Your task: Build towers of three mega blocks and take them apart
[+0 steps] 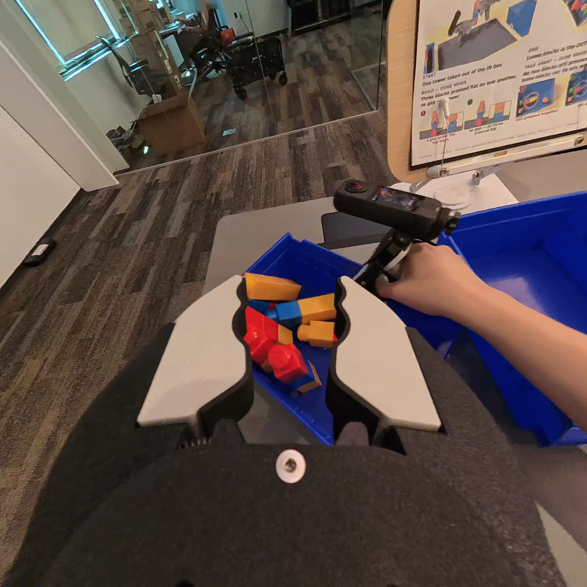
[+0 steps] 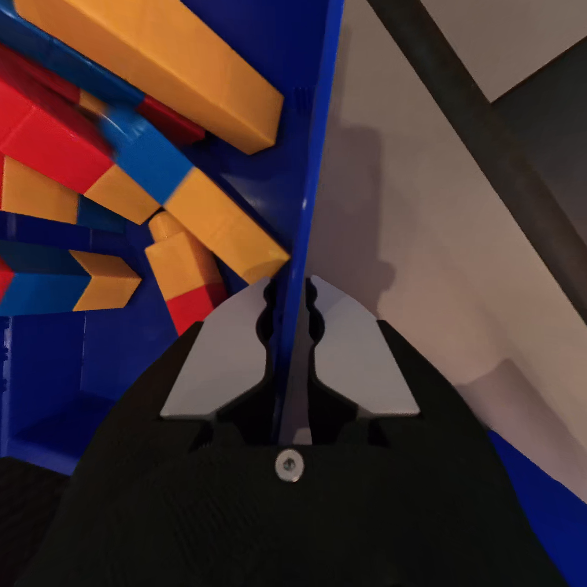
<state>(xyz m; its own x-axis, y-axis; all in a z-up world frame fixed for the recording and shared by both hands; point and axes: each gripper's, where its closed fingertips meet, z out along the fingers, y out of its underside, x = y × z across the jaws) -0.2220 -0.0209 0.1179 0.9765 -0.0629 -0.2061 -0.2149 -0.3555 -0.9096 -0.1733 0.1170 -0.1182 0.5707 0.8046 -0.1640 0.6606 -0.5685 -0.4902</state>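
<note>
A blue bin [image 1: 295, 254] holds several loose and joined red, blue and orange mega blocks, among them an orange block [image 1: 273, 287] and a red-blue-orange tower [image 1: 292, 368]. My left gripper [image 1: 290, 286] hovers above the bin, open, with nothing between its pads. My right gripper [image 2: 287, 286] straddles the bin's wall [image 2: 298, 222]. The wall stands between its pads with a gap on each side, so it is open. Orange, blue and red blocks [image 2: 190, 203] lie just inside that wall. In the left wrist view a hand [image 1: 428, 286] holds the right gripper, and its fingertips are hidden.
A second, larger blue bin [image 1: 524, 254] stands to the right. Both bins sit on a grey table [image 1: 254, 228] with a dark mat [image 1: 349, 227]. An instruction poster on a wooden board [image 1: 495, 79] stands behind. Carpeted floor lies to the left. About 30 cm separates my left fingertips from my right.
</note>
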